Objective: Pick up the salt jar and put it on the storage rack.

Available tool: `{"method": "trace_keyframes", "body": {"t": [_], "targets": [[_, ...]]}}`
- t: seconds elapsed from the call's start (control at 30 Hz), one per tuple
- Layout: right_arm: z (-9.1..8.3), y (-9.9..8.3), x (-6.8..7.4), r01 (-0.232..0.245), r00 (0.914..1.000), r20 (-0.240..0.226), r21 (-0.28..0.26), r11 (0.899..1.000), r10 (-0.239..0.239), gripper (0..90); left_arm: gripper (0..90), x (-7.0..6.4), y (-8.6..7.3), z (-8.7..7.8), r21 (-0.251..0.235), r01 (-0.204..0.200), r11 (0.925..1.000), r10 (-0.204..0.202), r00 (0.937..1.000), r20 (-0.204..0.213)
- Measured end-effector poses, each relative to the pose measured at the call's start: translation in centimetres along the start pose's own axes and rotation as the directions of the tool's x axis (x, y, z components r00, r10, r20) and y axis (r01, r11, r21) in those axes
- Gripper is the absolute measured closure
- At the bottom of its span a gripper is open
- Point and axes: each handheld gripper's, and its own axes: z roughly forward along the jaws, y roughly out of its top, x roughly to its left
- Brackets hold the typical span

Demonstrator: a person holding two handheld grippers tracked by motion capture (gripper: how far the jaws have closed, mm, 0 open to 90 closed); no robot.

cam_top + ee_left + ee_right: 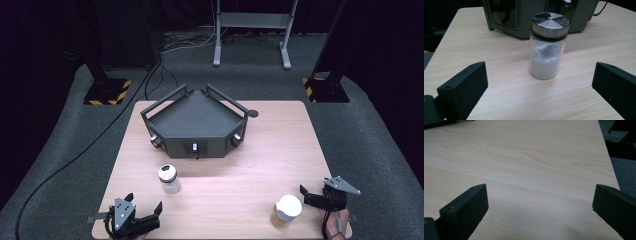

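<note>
Left tongs (pixel 540 87) short of jar (pixel 547 47)

The high view is looking forward and down from above the near edge of the table (pixel 215 197), taking in the grey tray (pixel 196 122) from far off. The left gripper view is sitting low and close, facing the jar (pixel 548 46) with that tray (pixel 524 15) just behind it. The right gripper view is skimming bare tabletop (pixel 529 165), facing past the tray's side. All are sharing the tabletop.
</note>
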Motion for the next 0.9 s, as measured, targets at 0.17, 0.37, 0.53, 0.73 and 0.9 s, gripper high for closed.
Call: {"method": "trace_keyframes", "body": {"t": [0.17, 0.37, 0.53, 0.73, 0.9], "targets": [[0.0, 0.0, 0.0, -0.001, 1.0, 0.0, 0.002, 1.0, 0.001, 0.0, 0.3, -0.4, 0.1, 0.3, 0.004, -0.014, 0.9999, 0.014, 0.9999, 0.002], [0.0, 0.0, -0.1, -0.005, 1.0, -0.001, -0.001, 1.0, 0.005, 0.0, 0.2, -1.0, 0.5, 0.7, 0.009, -0.023, 0.9997, 0.023, 0.9996, -0.013], [0.0, -0.1, -0.1, -0.01, 1.0, 0.001, -0.004, 1.0, 0.01, 0.0, 0.2, -1.5, 1.0, 1.8, 0.034, -0.037, 0.9987, 0.037, 0.9991, -0.022], [0.0, 0.1, 0.1, -0.002, 1.0, 0.006, 0.004, 1.0, 0.002, 0.0, 0.2, -2.2, 1.3, 3.2, 0.045, -0.052, 0.9976, 0.053, 0.9981, -0.031], [0.0, 0.0, 0.0, -0.007, 1.0, 0.006, 0.0, 1.0, 0.007, 0.0, 0.2, -2.5, 1.5, 4.1, 0.057, -0.063, 0.9964, 0.065, 0.9972, -0.036]]}}
